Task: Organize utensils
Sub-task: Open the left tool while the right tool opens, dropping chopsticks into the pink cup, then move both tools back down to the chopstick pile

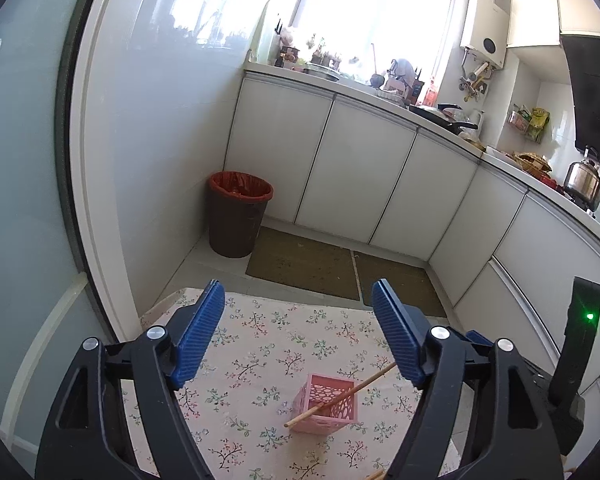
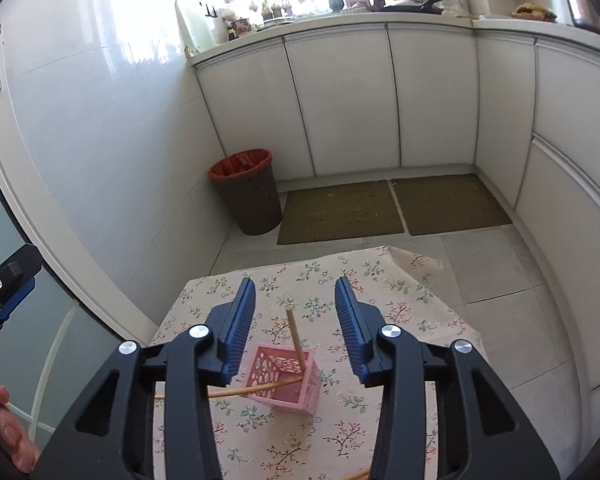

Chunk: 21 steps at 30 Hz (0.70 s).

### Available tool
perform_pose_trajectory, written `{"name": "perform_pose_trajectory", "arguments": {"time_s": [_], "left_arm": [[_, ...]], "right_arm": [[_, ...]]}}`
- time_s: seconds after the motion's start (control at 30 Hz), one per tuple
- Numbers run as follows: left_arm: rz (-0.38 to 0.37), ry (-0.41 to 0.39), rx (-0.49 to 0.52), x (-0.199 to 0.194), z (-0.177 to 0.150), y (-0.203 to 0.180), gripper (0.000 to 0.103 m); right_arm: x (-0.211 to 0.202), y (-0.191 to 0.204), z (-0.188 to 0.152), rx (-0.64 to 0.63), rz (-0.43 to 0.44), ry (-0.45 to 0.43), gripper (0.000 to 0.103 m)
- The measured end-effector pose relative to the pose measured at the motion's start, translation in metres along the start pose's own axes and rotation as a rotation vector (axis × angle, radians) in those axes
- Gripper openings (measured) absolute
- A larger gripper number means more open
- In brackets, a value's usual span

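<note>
two chopsticks in the pink holder, both grippers open

the right gripper (image 2: 295,312) hangs over the table (image 2: 400,432) with jaws apart and nothing between the pads. below it the pink holder (image 2: 288,384) stands near the middle of the flowered cloth, one chopstick (image 2: 294,330) upright in it, another chopstick (image 2: 236,391) leaning out toward the left edge. the left gripper (image 1: 298,320) is wide open, holding nothing. beyond the far edge lie floor mats (image 2: 340,212) and a brown bin (image 2: 248,192).

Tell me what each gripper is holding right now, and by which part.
Nothing. Both the left gripper and right gripper are open; the chopsticks stand in the pink holder.
</note>
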State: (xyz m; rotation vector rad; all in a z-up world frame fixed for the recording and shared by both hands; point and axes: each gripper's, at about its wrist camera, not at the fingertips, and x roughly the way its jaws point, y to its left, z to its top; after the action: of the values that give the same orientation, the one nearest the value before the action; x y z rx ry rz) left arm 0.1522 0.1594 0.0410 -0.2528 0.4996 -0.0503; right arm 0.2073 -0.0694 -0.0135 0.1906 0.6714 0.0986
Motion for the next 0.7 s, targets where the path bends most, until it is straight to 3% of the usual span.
{"name": "perform_pose_trajectory", "arguments": {"time_s": [0.1, 0.2, 0.4, 0.7], "left_arm": [[0.002, 0.014, 0.03, -0.004, -0.005, -0.008, 0.079], [0.011, 0.02, 0.045, -0.01, -0.013, -0.014, 0.085], [0.028, 0.027, 0.07, -0.022, -0.027, -0.023, 0.092], [0.026, 0.047, 0.121, -0.032, -0.043, -0.032, 0.095]], "right_arm": [[-0.022, -0.004, -0.008, -0.017, -0.086, -0.057, 0.081], [-0.037, -0.01, -0.016, -0.023, -0.146, -0.072, 0.089], [-0.06, -0.022, -0.029, 0.02, -0.202, -0.083, 0.093], [-0.09, -0.032, -0.038, 0.088, -0.176, -0.1, 0.096]]}}
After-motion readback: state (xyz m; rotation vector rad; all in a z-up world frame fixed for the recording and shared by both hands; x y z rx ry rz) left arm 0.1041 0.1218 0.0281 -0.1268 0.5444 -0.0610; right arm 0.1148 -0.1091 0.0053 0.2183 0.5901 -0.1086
